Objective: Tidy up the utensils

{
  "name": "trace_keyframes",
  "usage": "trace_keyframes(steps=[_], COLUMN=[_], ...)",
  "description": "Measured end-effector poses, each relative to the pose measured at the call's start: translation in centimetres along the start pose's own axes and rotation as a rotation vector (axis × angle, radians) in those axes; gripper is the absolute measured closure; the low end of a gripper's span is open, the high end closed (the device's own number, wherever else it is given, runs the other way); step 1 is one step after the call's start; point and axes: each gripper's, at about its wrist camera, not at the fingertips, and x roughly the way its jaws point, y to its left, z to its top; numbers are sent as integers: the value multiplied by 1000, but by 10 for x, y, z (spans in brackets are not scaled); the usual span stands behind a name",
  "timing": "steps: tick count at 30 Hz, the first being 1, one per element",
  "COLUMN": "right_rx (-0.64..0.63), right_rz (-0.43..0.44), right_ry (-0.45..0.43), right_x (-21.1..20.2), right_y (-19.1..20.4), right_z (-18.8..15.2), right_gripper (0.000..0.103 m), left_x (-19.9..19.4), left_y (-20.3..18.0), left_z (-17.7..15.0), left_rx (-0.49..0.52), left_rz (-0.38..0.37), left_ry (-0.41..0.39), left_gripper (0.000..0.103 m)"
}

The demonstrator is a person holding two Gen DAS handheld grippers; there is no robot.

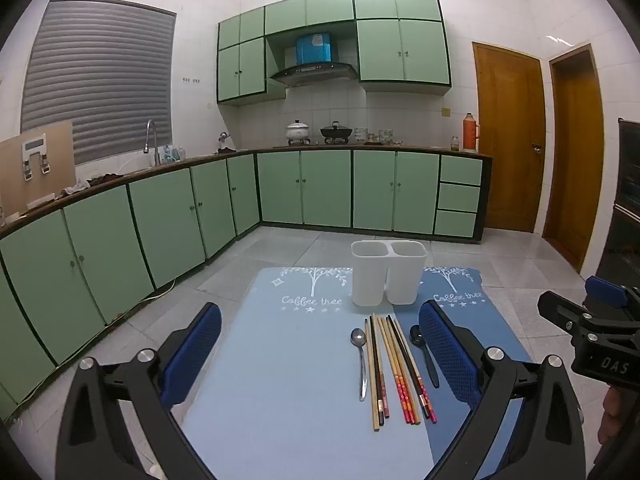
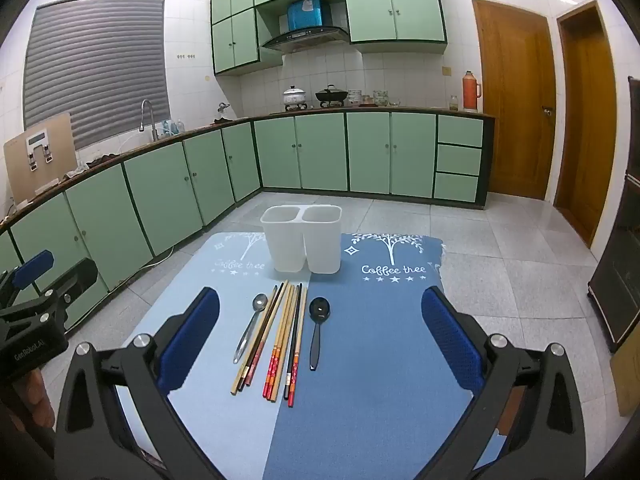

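A white two-compartment utensil holder (image 1: pixel 388 272) (image 2: pixel 302 238) stands upright at the far side of the mats; both compartments look empty. In front of it lie a metal spoon (image 1: pixel 360 354) (image 2: pixel 252 326), several chopsticks (image 1: pixel 398 372) (image 2: pixel 280 340) side by side, and a black spoon (image 1: pixel 423 354) (image 2: pixel 318 330). My left gripper (image 1: pixel 320 344) is open and empty, above the light mat, left of the utensils. My right gripper (image 2: pixel 320 336) is open and empty, hovering over the utensils.
A light blue mat (image 1: pixel 260 380) (image 2: pixel 192 320) and a dark blue mat (image 1: pixel 472 312) (image 2: pixel 380 360) lie side by side on the table. Green kitchen cabinets (image 1: pixel 160 220) run behind and to the left; wooden doors (image 1: pixel 508 136) stand at right. The right gripper's body (image 1: pixel 592 332) shows at the left view's right edge.
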Motion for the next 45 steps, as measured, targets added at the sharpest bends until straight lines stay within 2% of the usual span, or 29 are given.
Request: trace_keyframes(steps=[45], right_rx=[1], right_rz=[0], right_ry=[-6], right_x=[-2], right_y=[3], right_z=[3], right_gripper=[5], left_x=[2], left_y=[4], left_z=[-2], left_rx=[0], left_rz=[5], left_ry=[1], left_gripper=[6])
